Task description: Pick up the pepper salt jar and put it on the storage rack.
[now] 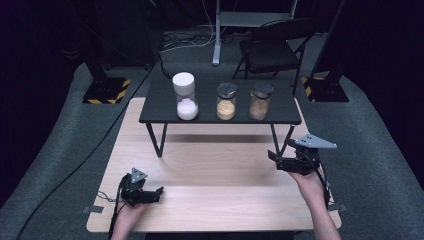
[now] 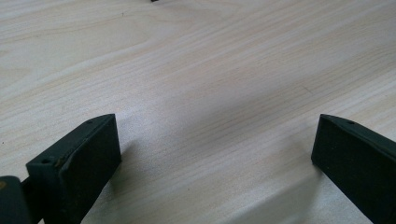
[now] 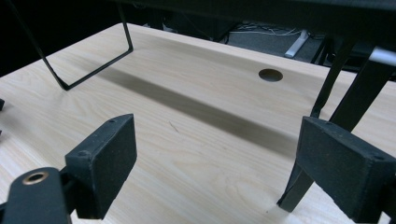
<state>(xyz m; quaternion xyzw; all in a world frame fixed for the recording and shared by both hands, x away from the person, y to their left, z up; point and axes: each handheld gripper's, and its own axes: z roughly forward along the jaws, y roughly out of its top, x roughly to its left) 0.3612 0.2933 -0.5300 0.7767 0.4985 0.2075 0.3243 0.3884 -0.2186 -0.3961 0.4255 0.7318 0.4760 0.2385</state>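
Three jars stand in a row on a low black shelf [image 1: 160, 107]: one with a white lid and white powder [image 1: 185, 98], one with yellow powder [image 1: 226, 102], one with brown powder [image 1: 260, 101]. My left gripper [image 1: 159, 194] rests low over the wooden table [image 1: 220, 165] at the front left, jaws pointing right. In the left gripper view it [image 2: 217, 126] stands open over bare wood. My right gripper [image 1: 274, 160] hovers at the right by the shelf's right leg [image 1: 287, 140]. Its own view shows it [image 3: 217, 128] open and holding nothing, with that leg [image 3: 343, 93] just beyond its right pad.
The shelf's left wire leg [image 3: 70, 70] and a round cable hole [image 3: 270, 74] mark the tabletop under the shelf. A folding chair [image 1: 272, 47] and stand bases with hazard tape [image 1: 106, 91] sit on the floor behind. A cable [image 1: 75, 165] trails off the left.
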